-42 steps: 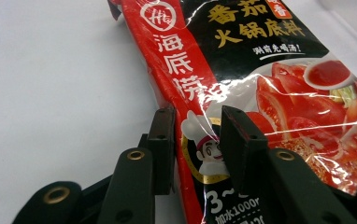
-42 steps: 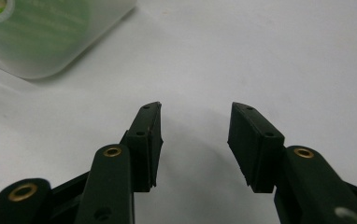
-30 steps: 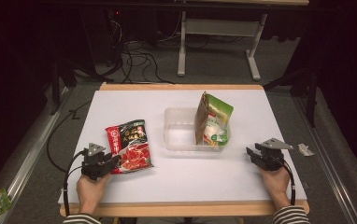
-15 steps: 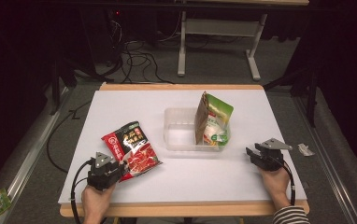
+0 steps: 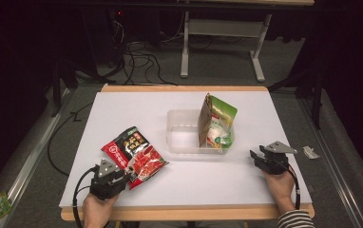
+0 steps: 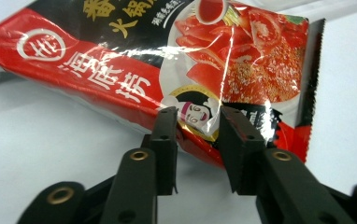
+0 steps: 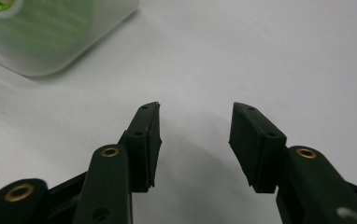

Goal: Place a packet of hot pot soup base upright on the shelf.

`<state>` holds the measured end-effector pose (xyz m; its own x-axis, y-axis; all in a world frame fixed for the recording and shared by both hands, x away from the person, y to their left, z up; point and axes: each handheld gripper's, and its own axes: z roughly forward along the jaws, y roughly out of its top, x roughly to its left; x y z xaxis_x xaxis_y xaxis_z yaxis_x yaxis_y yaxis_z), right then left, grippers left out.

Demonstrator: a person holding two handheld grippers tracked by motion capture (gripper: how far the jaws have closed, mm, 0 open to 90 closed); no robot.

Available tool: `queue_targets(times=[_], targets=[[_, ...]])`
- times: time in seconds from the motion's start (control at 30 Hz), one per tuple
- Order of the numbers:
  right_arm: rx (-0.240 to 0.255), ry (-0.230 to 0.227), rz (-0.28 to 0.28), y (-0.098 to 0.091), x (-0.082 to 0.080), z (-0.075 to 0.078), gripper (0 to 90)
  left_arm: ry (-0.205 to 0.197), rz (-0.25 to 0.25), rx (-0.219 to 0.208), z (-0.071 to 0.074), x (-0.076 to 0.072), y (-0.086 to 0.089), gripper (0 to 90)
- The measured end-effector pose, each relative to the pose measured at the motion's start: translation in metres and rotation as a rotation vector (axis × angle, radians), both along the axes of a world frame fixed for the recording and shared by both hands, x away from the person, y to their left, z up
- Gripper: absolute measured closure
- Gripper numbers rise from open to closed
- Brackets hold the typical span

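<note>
Setting: lying across the high view, a white rectangular tabletop (image 5: 122, 109) with a pale wooden edge, dark floor and cables beyond it

Left gripper (image 5: 133, 175): resting at the near left of the table in a hand coming up from the bottom edge, black jaws pointing toward the glossy red and black plastic snack packet (image 5: 134, 154)

Left gripper state: in the left gripper view (image 6: 195, 122), jaws standing partly apart with the packet's near edge (image 6: 167, 65) between the tips; having just been opening, after closing a moment before; pads not clearly pressing, so firm pinching not possible to confirm

Red packet, place: lying flat on the white surface at the near left, turned at an angle, well apart from the clear container, serrated seal pointing right in the left gripper view

Right gripper (image 5: 254, 156): sitting at the near right of the table in the other hand, striped sleeve (image 5: 293, 219) showing at the bottom edge

Right gripper state: in the right gripper view (image 7: 195, 108), jaws spread with bare white table between them, having just been opening a little, pinching nothing

Container: clear rectangular plastic tub (image 5: 182, 137) sitting mid-table; its rounded corner (image 7: 50, 42) showing at top left of the right gripper view, near but apart from the jaws

Green packet: green and orange plastic pouch (image 5: 216, 122) standing upright on edge inside the tub, at its right end
</note>
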<state>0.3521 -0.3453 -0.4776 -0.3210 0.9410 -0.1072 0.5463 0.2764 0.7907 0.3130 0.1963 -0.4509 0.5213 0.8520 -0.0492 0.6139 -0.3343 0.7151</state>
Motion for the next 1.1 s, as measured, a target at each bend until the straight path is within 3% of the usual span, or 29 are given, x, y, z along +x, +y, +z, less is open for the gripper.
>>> queue_targets(times=[0.1, 0.23, 0.4, 0.53, 0.63, 0.83, 0.93, 1.1], targets=[[0.009, -0.008, -0.005, -0.001, 0.0, 0.0, 53.8, -0.023, 0.013, 0.019, 0.008, 0.009, 0.008, 61.5], [-0.001, -0.01, -0.003, 0.0, -0.001, 0.0, 53.6, -0.054, 0.072, 0.028, 0.014, 0.031, 0.019, 58.4], [0.002, -0.026, -0.01, 0.0, -0.002, 0.0, 52.9, -0.054, 0.112, 0.103, 0.014, 0.062, 0.026, 59.3], [0.012, -0.037, -0.019, -0.002, -0.003, 0.001, 52.6, -0.049, 0.137, 0.138, 0.014, 0.083, 0.028, 56.4], [0.013, -0.035, -0.016, -0.001, -0.003, 0.001, 52.6, -0.035, 0.147, 0.118, 0.011, 0.094, 0.031, 55.0], [0.019, -0.031, -0.018, -0.002, -0.003, 0.001, 52.4, -0.017, 0.155, 0.134, 0.004, 0.107, 0.034, 48.5], [0.02, -0.03, -0.017, -0.002, -0.002, 0.0, 52.3, 0.017, 0.156, 0.129, -0.003, 0.114, 0.037, 46.6], [0.014, -0.026, -0.016, -0.002, -0.002, 0.0, 52.0, 0.057, 0.126, 0.048, -0.009, 0.121, 0.042, 49.2]])
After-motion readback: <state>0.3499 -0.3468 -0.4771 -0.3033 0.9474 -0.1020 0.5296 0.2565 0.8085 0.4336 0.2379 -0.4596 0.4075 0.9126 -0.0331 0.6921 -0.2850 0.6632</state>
